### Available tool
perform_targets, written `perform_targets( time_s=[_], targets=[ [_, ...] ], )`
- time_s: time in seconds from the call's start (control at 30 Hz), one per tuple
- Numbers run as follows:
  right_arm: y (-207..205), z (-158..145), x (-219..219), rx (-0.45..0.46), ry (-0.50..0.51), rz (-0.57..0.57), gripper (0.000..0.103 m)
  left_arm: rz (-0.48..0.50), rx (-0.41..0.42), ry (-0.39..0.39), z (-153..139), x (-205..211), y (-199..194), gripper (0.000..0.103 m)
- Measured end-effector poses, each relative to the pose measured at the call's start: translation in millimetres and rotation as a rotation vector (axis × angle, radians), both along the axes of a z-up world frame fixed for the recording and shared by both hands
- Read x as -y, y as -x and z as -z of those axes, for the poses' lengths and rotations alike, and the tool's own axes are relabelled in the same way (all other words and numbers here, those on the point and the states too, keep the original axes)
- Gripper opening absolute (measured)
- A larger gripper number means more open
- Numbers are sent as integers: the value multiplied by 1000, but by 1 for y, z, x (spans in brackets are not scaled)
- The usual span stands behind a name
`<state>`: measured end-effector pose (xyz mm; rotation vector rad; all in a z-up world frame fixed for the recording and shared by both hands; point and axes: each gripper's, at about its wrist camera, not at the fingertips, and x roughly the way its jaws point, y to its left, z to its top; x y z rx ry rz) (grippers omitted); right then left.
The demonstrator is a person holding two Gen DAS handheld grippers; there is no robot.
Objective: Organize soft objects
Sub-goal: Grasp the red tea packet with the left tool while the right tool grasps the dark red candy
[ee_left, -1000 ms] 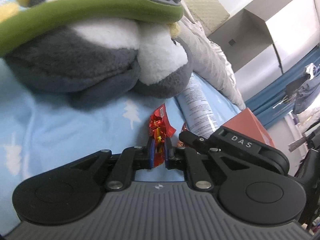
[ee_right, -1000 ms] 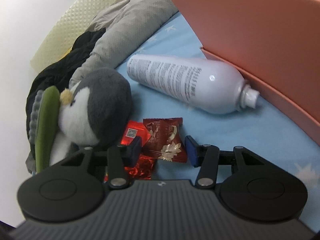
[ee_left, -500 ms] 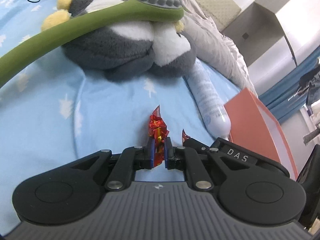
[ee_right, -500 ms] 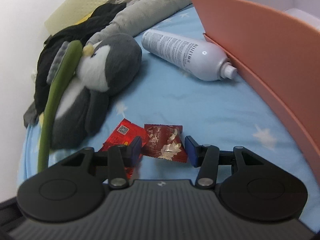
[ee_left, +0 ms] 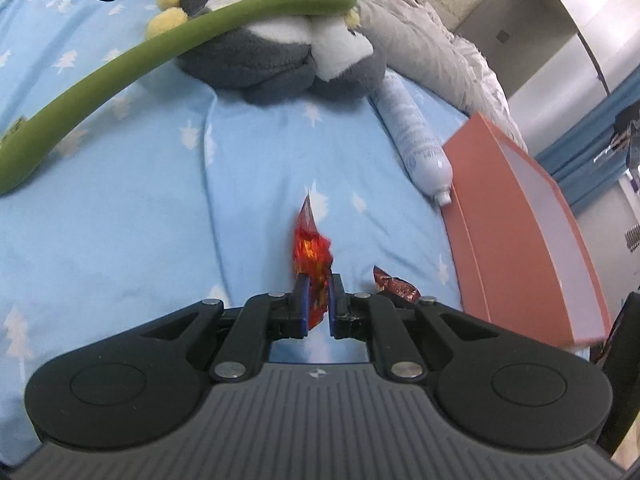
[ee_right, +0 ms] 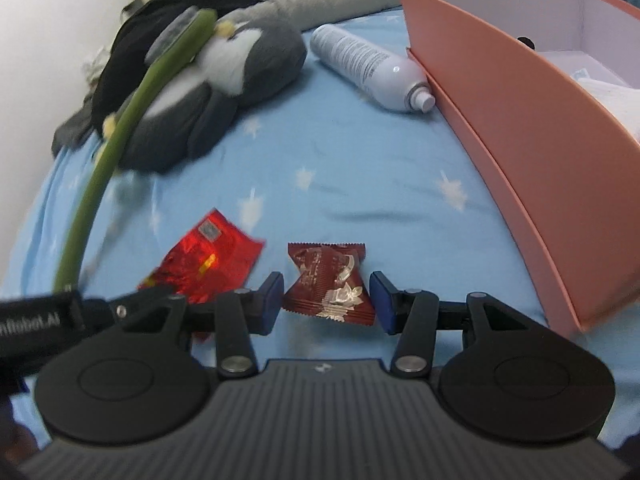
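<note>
My left gripper (ee_left: 317, 288) is shut on a shiny red snack packet (ee_left: 310, 248), which sticks up edge-on from between the pads above the blue bedsheet (ee_left: 140, 220). My right gripper (ee_right: 326, 296) is shut on a dark red snack packet (ee_right: 330, 280), gripped by its two side edges. In the right wrist view the shiny red packet (ee_right: 204, 256) hangs just left of it. A grey and white penguin plush (ee_left: 280, 56) lies further back on the bed, with a long green brush (ee_left: 120, 64) resting across it.
A white spray bottle (ee_left: 416, 140) lies beside an open orange box (ee_right: 520, 120) at the right, which holds white items. Grey bedding (ee_left: 432, 40) and black clothing (ee_right: 168, 12) are piled behind the plush. A white cabinet (ee_left: 532, 24) stands beyond the bed.
Both grippers have drawn back and risen from beside the penguin, each carrying its packet. The plush and bottle now look smaller and farther off, and the orange box shows more fully.
</note>
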<state>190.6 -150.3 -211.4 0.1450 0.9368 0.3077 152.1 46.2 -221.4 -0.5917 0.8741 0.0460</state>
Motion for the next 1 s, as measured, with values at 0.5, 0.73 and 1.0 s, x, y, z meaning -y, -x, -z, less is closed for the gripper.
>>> perform_targets(
  time_s=[0.5, 0.73, 1.0],
  targets=[
    [31, 5, 2, 13, 95, -68, 64, 82, -102, -73, 12, -5, 20, 62],
    [35, 5, 6, 79, 72, -45, 68, 135, -55, -183, 2, 3, 11, 65],
    [29, 10, 6, 72, 52, -70, 64, 220, -32, -308, -1, 19, -9, 65]
  ],
)
